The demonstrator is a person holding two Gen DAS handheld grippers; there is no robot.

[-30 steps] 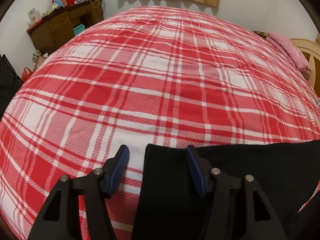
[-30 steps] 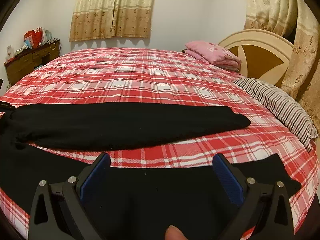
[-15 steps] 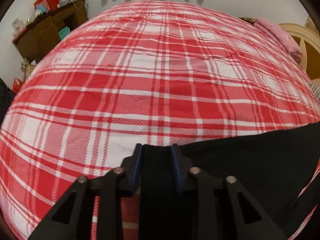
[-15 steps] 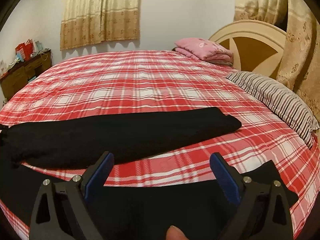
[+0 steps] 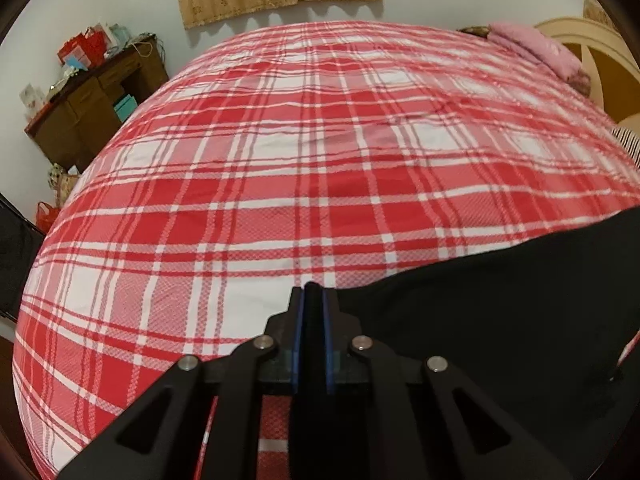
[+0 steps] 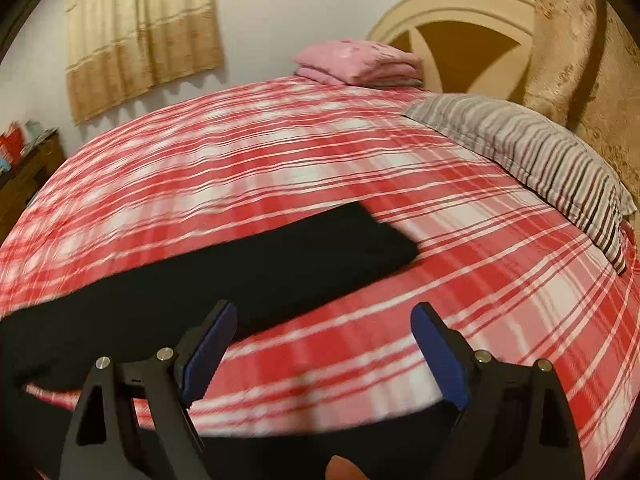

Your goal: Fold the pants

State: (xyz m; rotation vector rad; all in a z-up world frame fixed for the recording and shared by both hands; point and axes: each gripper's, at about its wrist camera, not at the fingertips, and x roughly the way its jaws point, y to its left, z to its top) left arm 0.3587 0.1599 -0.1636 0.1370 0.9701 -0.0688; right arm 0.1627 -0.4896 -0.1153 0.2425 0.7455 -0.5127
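On plaid bedspread (image 5: 280, 184), left gripper (image 5: 313, 304) jaws clamp matte black pants (image 5: 500, 300); right gripper (image 6: 324, 344) jaws apart (blurred).

The pants (image 6: 256, 264) are all black, and the bed cover (image 5: 320, 168) under them is red and white with crossing stripes. The pillow (image 6: 532, 156) has grey, white and dark stripes, the folded blanket (image 6: 356, 60) is pink, and the curtain (image 6: 140, 36) is tan and gold. The gripper pads (image 6: 438, 356) are blue on black arms, and the desk (image 5: 92, 108) is dark brown.
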